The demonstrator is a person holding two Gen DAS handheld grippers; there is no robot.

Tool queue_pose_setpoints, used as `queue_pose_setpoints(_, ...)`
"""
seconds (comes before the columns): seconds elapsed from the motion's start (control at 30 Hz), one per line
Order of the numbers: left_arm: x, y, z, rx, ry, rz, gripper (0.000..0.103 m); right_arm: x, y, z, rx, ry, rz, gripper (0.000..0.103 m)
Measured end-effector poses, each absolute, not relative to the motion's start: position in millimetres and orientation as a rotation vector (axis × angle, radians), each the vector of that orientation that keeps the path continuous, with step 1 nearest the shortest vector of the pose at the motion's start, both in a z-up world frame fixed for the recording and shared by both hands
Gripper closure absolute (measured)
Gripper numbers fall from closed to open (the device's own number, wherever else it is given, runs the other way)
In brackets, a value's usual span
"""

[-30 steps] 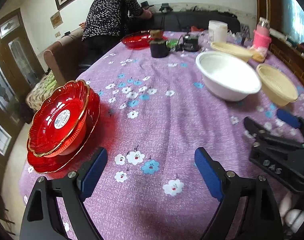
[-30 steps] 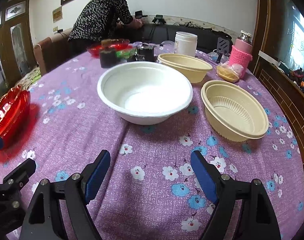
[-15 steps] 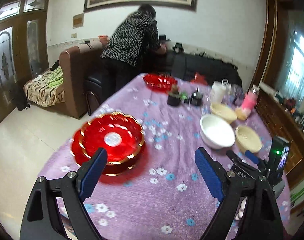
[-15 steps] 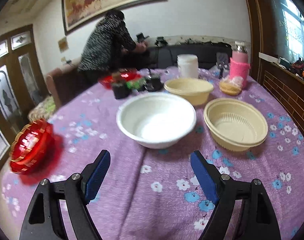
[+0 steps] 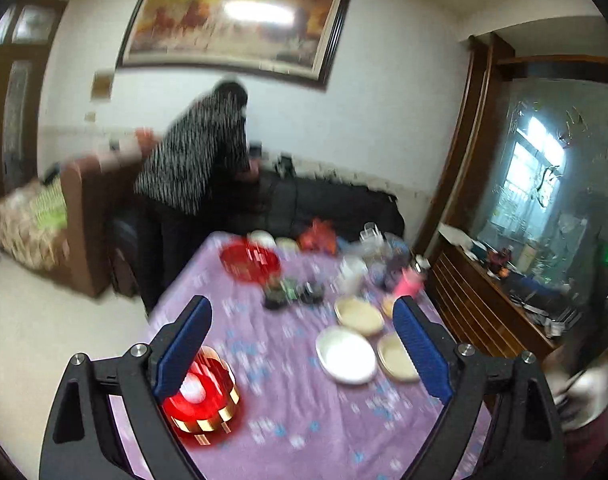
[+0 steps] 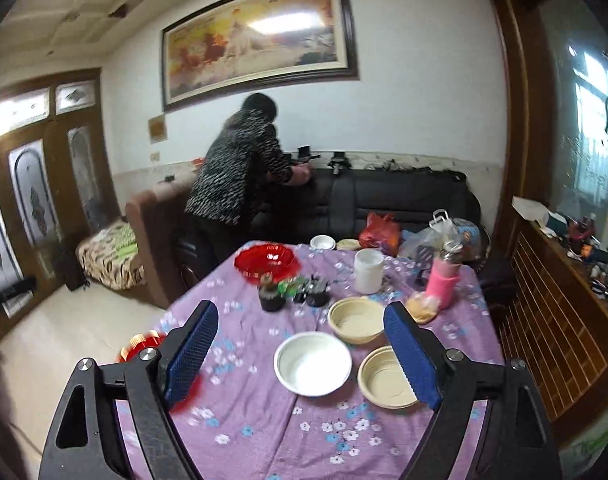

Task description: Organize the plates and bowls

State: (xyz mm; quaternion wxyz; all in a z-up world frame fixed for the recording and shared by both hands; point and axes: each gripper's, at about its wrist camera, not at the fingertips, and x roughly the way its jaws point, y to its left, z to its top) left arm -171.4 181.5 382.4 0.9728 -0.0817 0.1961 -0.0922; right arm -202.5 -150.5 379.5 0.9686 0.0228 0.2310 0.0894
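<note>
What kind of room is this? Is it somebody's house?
Most likely a home's living and dining room. A black sofa stands along the wall under a big framed painting, and a table with a purple flowered tablecloth holds a white bowl and other dishes.

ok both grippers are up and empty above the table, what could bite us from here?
1. The red plate stack sits close to the table's left edge; a clumsy grasp by the left gripper could push it off.
2. The white bowl and two cream bowls sit tightly grouped; the right gripper could knock a neighbour.
3. The left view is motion-blurred, so aiming may be unreliable.
</note>
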Motion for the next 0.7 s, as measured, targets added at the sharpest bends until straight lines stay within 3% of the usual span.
queue_pose_setpoints(0.13, -154.1, 185.7, 444.0, -0.088, 0.349, -0.091, 0.010, -192.3, -177.9, 489.5, 0.113, 0.470, 0.075, 0.015)
queue_pose_setpoints(0.2, -145.7, 192.8, 472.4, -0.076, 0.337, -0.027, 0.004, -192.4, -184.6, 545.7, 0.101, 0.417, -0.005, 0.015)
queue_pose_setpoints(0.27, -130.1, 197.2, 495.4, -0.027, 0.330, 0.040, 0.000, -192.1, -191.0, 589.1, 0.098, 0.364, -0.048, 0.005)
queue_pose_setpoints(0.33, -117.4, 200.8, 498.7, -0.010, 0.342, 0.046, 0.000, -189.0, -197.0, 609.5, 0.092, 0.343, -0.085, 0.003)
queue_pose_setpoints(0.4, -102.7, 201.5, 480.5, -0.047, 0.365, -0.004, 0.000, -183.3, -202.1, 601.3, 0.110, 0.335, -0.093, 0.003)
queue_pose_setpoints(0.5, -80.0, 197.0, 431.8, -0.129, 0.432, -0.097, 0.000, -154.9, -204.2, 544.5, 0.092, 0.424, -0.056, 0.003)
queue_pose_setpoints(0.7, -39.4, 161.8, 323.9, -0.157, 0.560, -0.184, 0.000, -69.7, -212.1, 363.1, 0.085, 0.692, 0.043, 0.003)
